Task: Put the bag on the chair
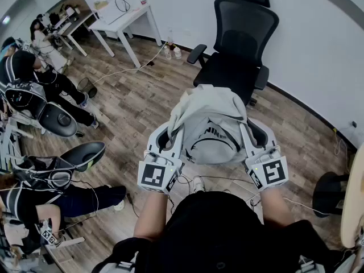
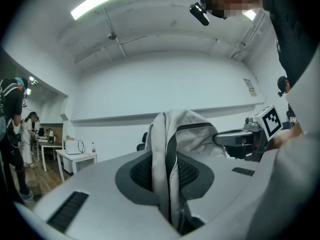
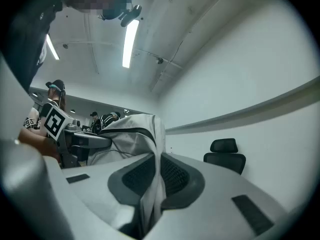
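A light grey bag (image 1: 209,124) with black trim hangs in the air between both grippers, in front of a black mesh office chair (image 1: 238,44). My left gripper (image 1: 177,131) is shut on the bag's left side; a fold of grey cloth (image 2: 165,174) is pinched between its jaws. At the bag's right side, my right gripper (image 1: 245,133) is shut on another fold (image 3: 152,184). The chair's seat (image 1: 224,75) lies just beyond the bag, with nothing on it. In the right gripper view the chair's headrest (image 3: 226,151) shows at the right.
A white table (image 1: 122,17) stands at the far left, with bottles (image 1: 172,51) on the floor near it. Seated people (image 1: 34,78) and other black chairs (image 1: 85,155) fill the left side. A white wall (image 1: 318,56) runs behind the chair.
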`<state>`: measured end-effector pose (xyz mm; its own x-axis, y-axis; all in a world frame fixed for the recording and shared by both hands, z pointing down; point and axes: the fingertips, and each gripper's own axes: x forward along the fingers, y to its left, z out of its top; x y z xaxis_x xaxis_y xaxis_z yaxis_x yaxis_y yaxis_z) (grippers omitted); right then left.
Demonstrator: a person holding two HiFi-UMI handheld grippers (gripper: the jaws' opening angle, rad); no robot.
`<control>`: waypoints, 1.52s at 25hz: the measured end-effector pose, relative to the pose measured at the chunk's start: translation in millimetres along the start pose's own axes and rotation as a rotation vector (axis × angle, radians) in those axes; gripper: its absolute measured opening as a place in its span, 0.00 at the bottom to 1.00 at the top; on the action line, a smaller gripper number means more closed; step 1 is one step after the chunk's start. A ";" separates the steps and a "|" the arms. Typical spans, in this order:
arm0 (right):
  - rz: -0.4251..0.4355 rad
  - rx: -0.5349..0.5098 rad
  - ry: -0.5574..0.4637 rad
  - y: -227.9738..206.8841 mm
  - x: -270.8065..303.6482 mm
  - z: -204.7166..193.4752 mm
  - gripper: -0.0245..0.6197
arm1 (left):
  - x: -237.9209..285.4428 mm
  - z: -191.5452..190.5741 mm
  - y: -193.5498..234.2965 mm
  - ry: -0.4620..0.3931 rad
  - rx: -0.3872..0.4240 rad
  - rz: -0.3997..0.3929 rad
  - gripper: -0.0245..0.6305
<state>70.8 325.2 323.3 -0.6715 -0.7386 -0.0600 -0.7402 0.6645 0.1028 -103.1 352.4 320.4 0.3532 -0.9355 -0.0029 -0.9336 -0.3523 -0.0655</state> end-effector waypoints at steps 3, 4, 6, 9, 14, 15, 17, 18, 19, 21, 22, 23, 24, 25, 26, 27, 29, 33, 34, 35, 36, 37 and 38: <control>-0.002 0.001 0.000 1.2 -2.5 -1.8 0.12 | -0.5 -0.3 -2.4 0.000 -0.001 -0.002 0.14; -0.003 0.003 0.002 1.5 -3.3 -3.0 0.12 | -0.7 -0.9 -3.5 -0.001 -0.001 -0.004 0.14; -0.004 0.004 0.004 2.4 -3.5 -4.9 0.12 | -0.9 -1.3 -4.0 -0.003 -0.002 -0.007 0.14; 0.000 0.001 0.000 1.5 -0.4 -3.4 0.12 | 1.4 2.4 -1.2 -0.010 0.000 -0.007 0.14; 0.011 -0.021 -0.011 0.9 4.5 -3.5 0.12 | 4.7 1.4 1.1 -0.022 0.002 -0.001 0.14; 0.016 -0.023 -0.012 3.0 5.5 -4.6 0.12 | 4.2 -0.4 2.5 -0.025 0.000 -0.002 0.14; 0.019 -0.025 -0.013 5.9 7.2 -8.2 0.12 | 4.1 -4.9 4.8 -0.026 -0.003 -0.011 0.14; 0.017 -0.025 -0.011 6.5 7.9 -10.7 0.12 | 4.7 -7.7 5.5 -0.026 -0.003 -0.017 0.14; 0.013 -0.024 -0.008 6.8 8.7 -13.4 0.12 | 5.7 -10.6 6.2 -0.024 -0.005 -0.023 0.14; 0.005 -0.020 -0.003 7.0 10.4 -18.6 0.12 | 8.8 -16.4 8.1 -0.020 -0.011 -0.034 0.14; 0.002 -0.016 0.000 6.3 12.2 -20.8 0.12 | 11.4 -18.5 9.8 -0.017 -0.014 -0.039 0.14; -0.002 -0.012 0.003 4.3 15.6 -22.4 0.12 | 15.6 -19.7 12.4 -0.012 -0.017 -0.043 0.14; -0.006 -0.007 0.008 1.1 20.6 -23.5 0.12 | 21.5 -20.0 15.9 -0.007 -0.020 -0.048 0.14; -0.012 -0.003 0.015 -2.4 26.5 -24.1 0.12 | 28.2 -19.8 20.1 -0.001 -0.022 -0.054 0.14; -0.019 0.000 0.021 -5.4 32.4 -24.4 0.12 | 34.6 -19.5 24.7 0.005 -0.024 -0.061 0.14; -0.028 0.002 0.028 -7.3 37.6 -25.0 0.12 | 40.0 -19.8 29.1 0.010 -0.029 -0.069 0.14; -0.045 0.008 0.038 -9.4 46.1 -27.6 0.12 | 48.2 -22.0 36.2 0.018 -0.038 -0.086 0.14; -0.072 0.015 0.056 -12.8 58.2 -33.8 0.12 | 61.3 -26.8 45.7 0.024 -0.042 -0.125 0.14; -0.079 0.012 0.059 -13.1 60.5 -34.1 0.12 | 64.2 -27.2 48.1 0.021 -0.044 -0.136 0.14; -0.087 0.008 0.061 -12.9 63.0 -34.4 0.12 | 66.8 -27.7 50.9 0.018 -0.046 -0.147 0.14; -0.094 0.006 0.063 -12.1 65.8 -35.2 0.12 | 68.7 -28.8 54.0 0.017 -0.047 -0.157 0.14; -0.102 0.005 0.065 -11.4 68.6 -36.6 0.12 | 70.4 -30.5 56.8 0.018 -0.049 -0.166 0.14; -0.110 0.006 0.068 -11.1 71.0 -38.4 0.12 | 72.0 -32.4 59.1 0.019 -0.050 -0.175 0.14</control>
<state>32.8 261.0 356.0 -0.5820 -0.8132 -0.0032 -0.8098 0.5792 0.0937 -134.8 263.3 348.7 0.5100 -0.8599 0.0229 -0.8599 -0.5103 -0.0136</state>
